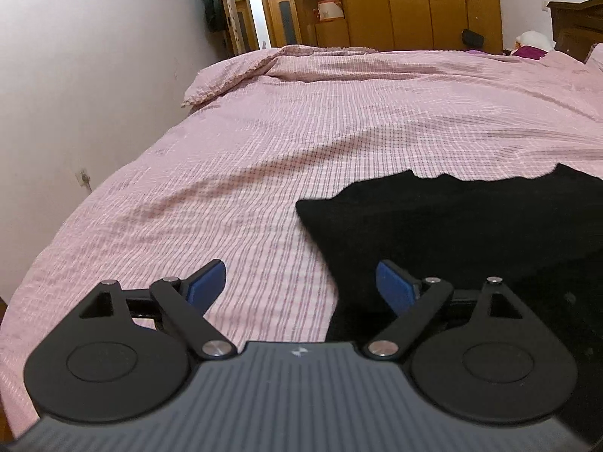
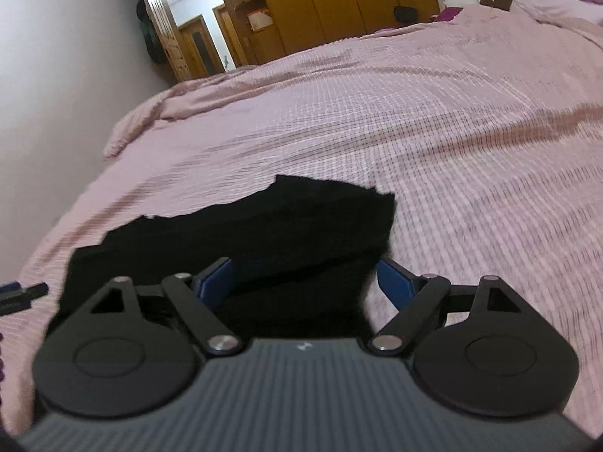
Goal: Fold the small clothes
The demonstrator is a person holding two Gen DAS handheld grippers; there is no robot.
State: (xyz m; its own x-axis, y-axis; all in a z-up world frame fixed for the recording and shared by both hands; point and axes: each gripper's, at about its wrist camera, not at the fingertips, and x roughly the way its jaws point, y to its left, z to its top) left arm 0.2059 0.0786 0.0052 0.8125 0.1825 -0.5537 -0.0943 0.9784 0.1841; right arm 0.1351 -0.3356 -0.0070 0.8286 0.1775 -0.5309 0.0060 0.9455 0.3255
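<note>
Black knit garment [image 2: 264,233] folded on checked pink bedspread [image 2: 452,132]

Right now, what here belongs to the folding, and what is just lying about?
For the job: black garment, left tongs and right tongs, both open, the bed as worktop.

Lying about: wardrobe, black pouch, purple cloth.

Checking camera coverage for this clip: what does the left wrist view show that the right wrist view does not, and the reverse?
Left only: the left gripper, open over the garment's left edge, and a wall socket by the bed.

Right only: the right gripper, open, nothing pinched; the garment's right end folded over; a dark tool tip at the left edge.

Both: the black garment on the pink bedspread, the wardrobe and the doorway.
</note>
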